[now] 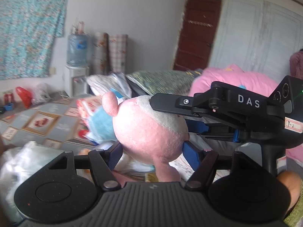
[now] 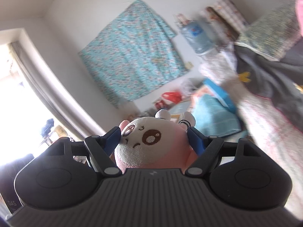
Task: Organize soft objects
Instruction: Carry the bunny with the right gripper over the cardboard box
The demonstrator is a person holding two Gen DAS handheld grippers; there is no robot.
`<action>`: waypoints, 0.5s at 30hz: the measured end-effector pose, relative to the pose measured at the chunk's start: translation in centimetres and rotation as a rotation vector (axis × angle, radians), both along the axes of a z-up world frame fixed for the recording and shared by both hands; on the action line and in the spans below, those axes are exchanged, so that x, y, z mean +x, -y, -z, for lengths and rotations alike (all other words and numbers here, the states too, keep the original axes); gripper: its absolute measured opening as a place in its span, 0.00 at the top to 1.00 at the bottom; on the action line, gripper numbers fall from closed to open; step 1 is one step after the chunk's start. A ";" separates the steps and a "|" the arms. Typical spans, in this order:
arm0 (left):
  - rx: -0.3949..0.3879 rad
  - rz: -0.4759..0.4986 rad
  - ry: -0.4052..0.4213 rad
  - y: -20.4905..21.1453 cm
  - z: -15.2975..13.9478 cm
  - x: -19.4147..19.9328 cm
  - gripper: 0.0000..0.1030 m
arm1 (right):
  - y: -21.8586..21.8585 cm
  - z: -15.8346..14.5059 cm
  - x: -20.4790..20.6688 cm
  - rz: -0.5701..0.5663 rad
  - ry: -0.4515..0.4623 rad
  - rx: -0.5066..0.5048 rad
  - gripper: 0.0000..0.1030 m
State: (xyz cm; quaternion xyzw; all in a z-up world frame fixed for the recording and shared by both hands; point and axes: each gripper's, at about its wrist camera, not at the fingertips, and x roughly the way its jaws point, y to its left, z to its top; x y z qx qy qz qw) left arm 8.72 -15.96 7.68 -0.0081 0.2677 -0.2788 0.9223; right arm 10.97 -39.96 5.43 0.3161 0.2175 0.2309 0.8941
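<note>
Toy count: we find one pink and white plush toy [image 1: 149, 130], gripped by both tools and lifted clear of the bed [image 1: 37, 121].
Gripper count: two, one per hand.
Left gripper [image 1: 152, 152]: clamped on the toy's pink lower body, blue pads pressing either side; a pink limb hangs down between the fingers.
Right gripper [image 2: 154, 139]: clamped on the toy's head, the embroidered face turned toward its camera; in the left view it enters from the right edge, upper finger [image 1: 164, 102] lying on the white crown.
Other soft items: we count one pink quilt [image 1: 236, 79] and one blue plush [image 1: 100, 124] behind the toy.
Wall: one floral cloth [image 2: 132, 54] hangs there.
</note>
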 end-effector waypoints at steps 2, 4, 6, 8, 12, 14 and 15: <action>0.000 -0.041 0.015 -1.7 -1.0 -0.7 0.31 | -1.8 -1.3 0.2 -0.052 0.017 -0.008 0.25; 0.002 -0.086 0.030 -3.6 -1.9 -1.4 0.31 | -4.1 -2.6 0.4 -0.113 0.033 -0.017 0.25; 0.008 -0.139 0.036 -5.7 -2.8 -1.7 0.31 | -6.7 -3.8 1.0 -0.185 0.045 -0.028 0.25; 0.010 -0.196 0.028 -8.1 -3.7 -1.8 0.31 | -9.6 -5.1 1.7 -0.262 0.044 -0.035 0.24; 0.007 -0.318 0.001 -13.0 -5.0 -1.2 0.31 | -16.2 -7.4 3.8 -0.419 0.034 -0.065 0.24; 0.008 -0.376 -0.013 -15.3 -5.4 -0.7 0.31 | -19.9 -8.5 4.9 -0.496 0.020 -0.086 0.24; 0.005 -0.404 -0.031 -16.5 -5.6 -0.3 0.31 | -21.7 -8.8 5.6 -0.534 0.000 -0.096 0.24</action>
